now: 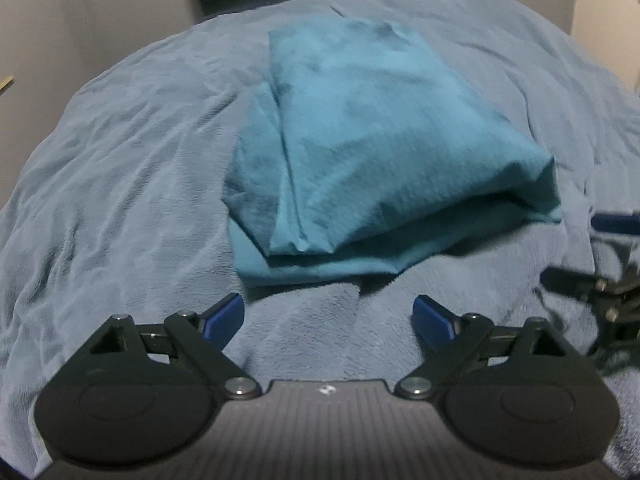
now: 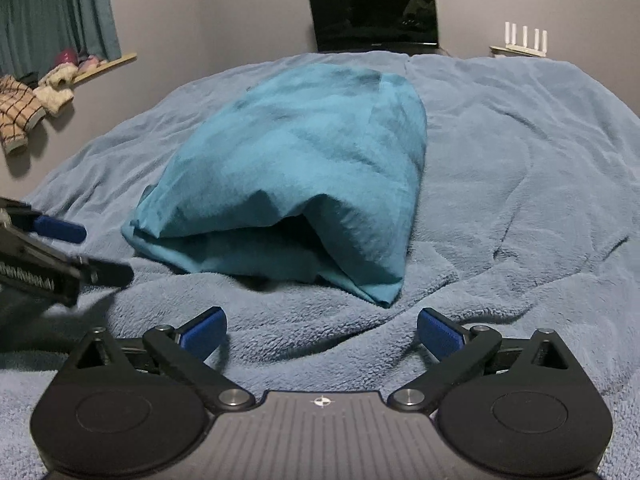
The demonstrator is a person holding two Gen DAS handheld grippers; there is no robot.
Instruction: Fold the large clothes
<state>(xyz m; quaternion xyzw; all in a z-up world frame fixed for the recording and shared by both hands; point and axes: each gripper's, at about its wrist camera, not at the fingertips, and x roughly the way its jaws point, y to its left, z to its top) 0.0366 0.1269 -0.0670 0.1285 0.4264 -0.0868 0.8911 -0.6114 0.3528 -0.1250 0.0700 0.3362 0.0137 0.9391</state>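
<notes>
A teal garment (image 1: 368, 152) lies folded in a thick stack on the blue fleece blanket (image 1: 120, 168). In the right wrist view the garment (image 2: 304, 168) has a loose, puffed-up near edge. My left gripper (image 1: 328, 316) is open and empty, just short of the garment's near edge. My right gripper (image 2: 322, 330) is open and empty, also just short of the garment. The right gripper shows at the right edge of the left wrist view (image 1: 592, 280). The left gripper shows at the left edge of the right wrist view (image 2: 60, 248).
The blanket (image 2: 520, 168) covers the whole bed. A dark TV (image 2: 374, 14) stands on the far wall. A shelf (image 2: 104, 66) with soft toys and hanging clothes is at far left. A white router (image 2: 524, 40) sits at far right.
</notes>
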